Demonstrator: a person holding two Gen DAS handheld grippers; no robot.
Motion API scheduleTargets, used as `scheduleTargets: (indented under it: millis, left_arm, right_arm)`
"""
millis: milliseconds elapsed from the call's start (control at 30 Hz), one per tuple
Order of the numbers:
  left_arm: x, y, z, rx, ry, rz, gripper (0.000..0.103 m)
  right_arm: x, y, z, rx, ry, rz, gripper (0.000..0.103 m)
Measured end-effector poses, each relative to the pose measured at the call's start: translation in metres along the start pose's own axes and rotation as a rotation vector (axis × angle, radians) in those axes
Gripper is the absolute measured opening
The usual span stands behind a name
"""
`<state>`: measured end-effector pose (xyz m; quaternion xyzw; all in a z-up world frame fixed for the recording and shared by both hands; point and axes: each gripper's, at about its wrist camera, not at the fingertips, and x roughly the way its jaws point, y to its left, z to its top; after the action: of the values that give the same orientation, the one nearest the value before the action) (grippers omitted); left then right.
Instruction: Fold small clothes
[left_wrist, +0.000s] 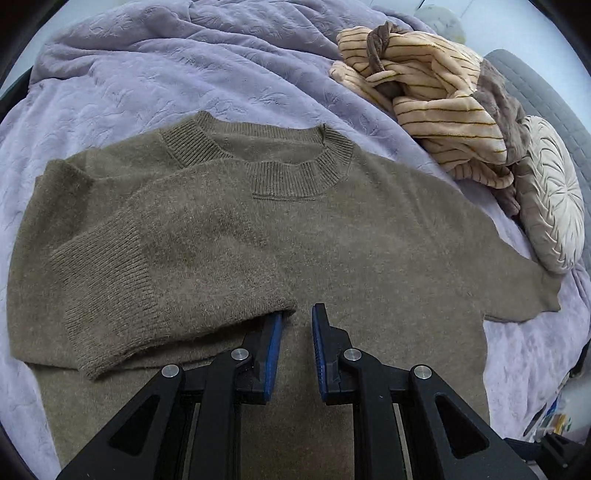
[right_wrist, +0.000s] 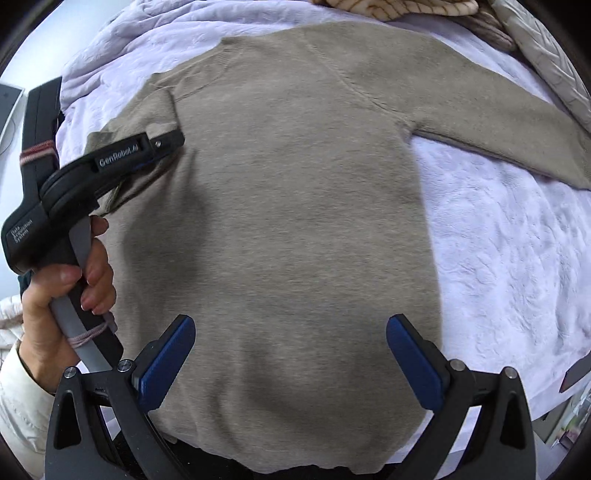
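As sweater (left_wrist: 332, 240) lies flat, neckline points away, hem near.

Soft, even daylight is filling both views, with no glare showing. A dim shadow is falling across the brown sweater (right_wrist: 295, 229) in the right wrist view, whose right side is smearing slightly. Fisheye distortion is bending edges, and dark vignetting is rounding all 4 corners.

A fuzzy olive-brown knit sweater (left_wrist: 332, 251) lay flat, neckline away from the cameras. One sleeve (left_wrist: 147, 280) was folded across the body, ribbed cuff showing; the other sleeve (right_wrist: 498, 125) stretched out sideways.
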<state>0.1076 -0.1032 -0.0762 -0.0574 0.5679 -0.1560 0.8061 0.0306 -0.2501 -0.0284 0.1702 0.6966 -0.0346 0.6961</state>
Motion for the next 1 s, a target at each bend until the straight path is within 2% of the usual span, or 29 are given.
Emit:
scheduleTargets:
  millis: [33, 100, 133, 167, 233, 300, 400, 433, 533, 633, 733, 833, 900, 933, 967, 1000]
  left_arm:
    - [-0.004, 0.002, -0.001, -0.006, -0.001, 0.003, 0.018]
    - [-0.021, 0.006, -0.002, -0.019, -0.019, 0.031, 0.041]
    - [-0.035, 0.012, -0.005, -0.034, -0.042, 0.049, 0.074]
    - [-0.048, 0.023, -0.010, -0.047, -0.067, 0.068, 0.093]
    - [-0.072, 0.035, -0.019, -0.055, -0.111, 0.094, 0.093]
    - [-0.087, 0.052, -0.025, -0.069, -0.120, 0.126, 0.093]
    - [-0.100, 0.085, -0.037, -0.115, -0.144, 0.249, 0.093]
    - [-0.102, 0.103, -0.042, -0.147, -0.140, 0.302, 0.093]
    - [-0.092, 0.141, -0.049, -0.221, -0.086, 0.397, 0.093]
    - [-0.076, 0.163, -0.057, -0.207, -0.035, 0.464, 0.093]
    - [-0.065, 0.169, -0.059, -0.199, -0.016, 0.459, 0.093]
    - [-0.058, 0.169, -0.052, -0.212, -0.038, 0.451, 0.093]
    - [-0.053, 0.171, -0.047, -0.228, -0.043, 0.451, 0.093]
    - [-0.048, 0.170, -0.045, -0.231, -0.045, 0.466, 0.093]
    - [-0.044, 0.170, -0.043, -0.233, -0.041, 0.481, 0.093]
    - [-0.043, 0.170, -0.042, -0.238, -0.039, 0.486, 0.093]
  right_arm:
    - [0.000, -0.003, 0.002, 0.000, 0.000, -0.002, 0.103]
    - [0.001, -0.007, 0.008, -0.007, -0.007, -0.005, 0.103]
    - [0.001, -0.005, 0.012, -0.015, -0.013, -0.008, 0.103]
    - [0.000, -0.006, 0.017, -0.025, -0.019, -0.013, 0.103]
    - [0.002, -0.002, 0.030, -0.067, -0.034, -0.026, 0.103]
    - [0.002, 0.015, 0.044, -0.145, -0.057, -0.049, 0.103]
    - [0.001, 0.051, 0.062, -0.308, -0.102, -0.094, 0.103]
    - [0.003, 0.065, 0.067, -0.364, -0.119, -0.110, 0.103]
    - [0.013, 0.118, 0.082, -0.576, -0.194, -0.171, 0.103]
    - [0.030, 0.161, 0.089, -0.775, -0.263, -0.222, 0.103]
    - [0.053, 0.193, 0.092, -0.931, -0.298, -0.287, 0.102]
    - [0.071, 0.217, 0.091, -1.042, -0.350, -0.356, 0.100]
    - [0.086, 0.231, 0.092, -1.102, -0.385, -0.427, 0.091]
    - [0.091, 0.235, 0.093, -1.121, -0.385, -0.444, 0.071]
    - [0.094, 0.237, 0.094, -1.132, -0.375, -0.438, 0.028]
    - [0.095, 0.237, 0.096, -1.119, -0.360, -0.416, 0.010]
